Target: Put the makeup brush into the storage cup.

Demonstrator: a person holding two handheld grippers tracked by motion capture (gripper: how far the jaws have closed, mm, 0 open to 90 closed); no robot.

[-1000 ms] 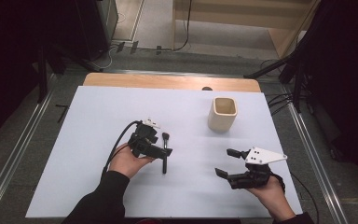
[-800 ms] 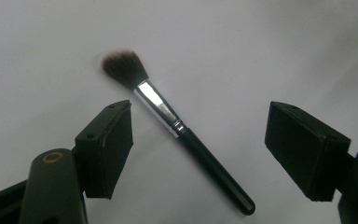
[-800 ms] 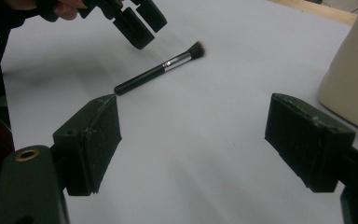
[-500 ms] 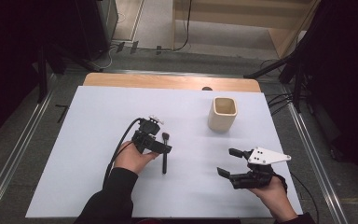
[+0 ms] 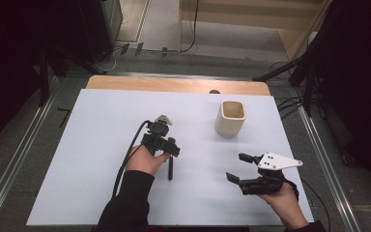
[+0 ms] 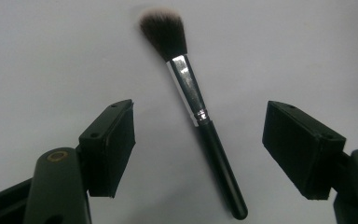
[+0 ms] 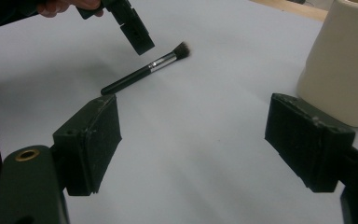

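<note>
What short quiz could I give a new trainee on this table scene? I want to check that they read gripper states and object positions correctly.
1. True or false: the left gripper is shut on the makeup brush.
2. What lies on the white table cover below the left gripper: A) a spoon, B) a makeup brush, C) a pen?
3. Which gripper is nearer the cream cup?

Key: 1. False; its jaws stand open on either side above the brush. 2. B. 3. The right gripper, also open.
</note>
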